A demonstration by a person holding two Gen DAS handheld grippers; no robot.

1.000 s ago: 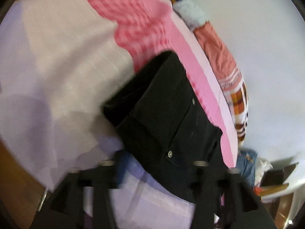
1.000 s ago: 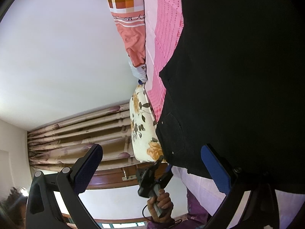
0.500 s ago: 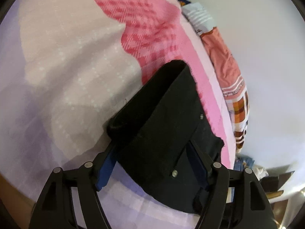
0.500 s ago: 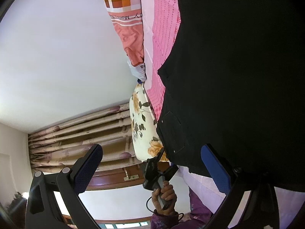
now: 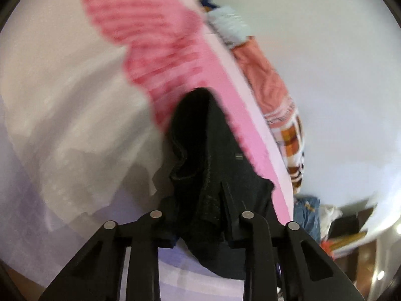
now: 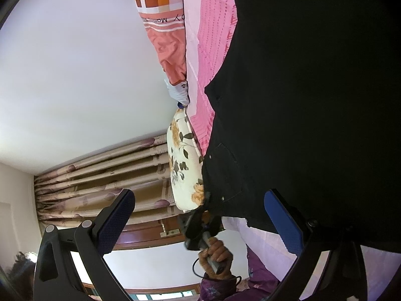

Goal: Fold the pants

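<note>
Black pants (image 5: 213,155) lie on a pink and lilac bedspread (image 5: 75,115). My left gripper (image 5: 200,215) is shut on the near edge of the pants, with the cloth bunched between its fingers. In the right wrist view the pants (image 6: 313,100) fill the right half. My right gripper (image 6: 200,213) is open and empty beside the pants' edge; its blue right pad (image 6: 283,223) lies against the cloth. The left gripper also shows in the right wrist view (image 6: 200,223), held by a hand and gripping the pants' corner.
An orange checked pillow (image 5: 273,100) and a floral pillow (image 6: 184,165) lie along the bed's edge by a white wall (image 6: 87,62). Curtains (image 6: 100,180) hang behind. Clutter (image 5: 333,230) stands at the far end of the bed.
My left gripper has closed on the pants' edge and the cloth has bunched up narrower. The right gripper has stayed open and nearly still.
</note>
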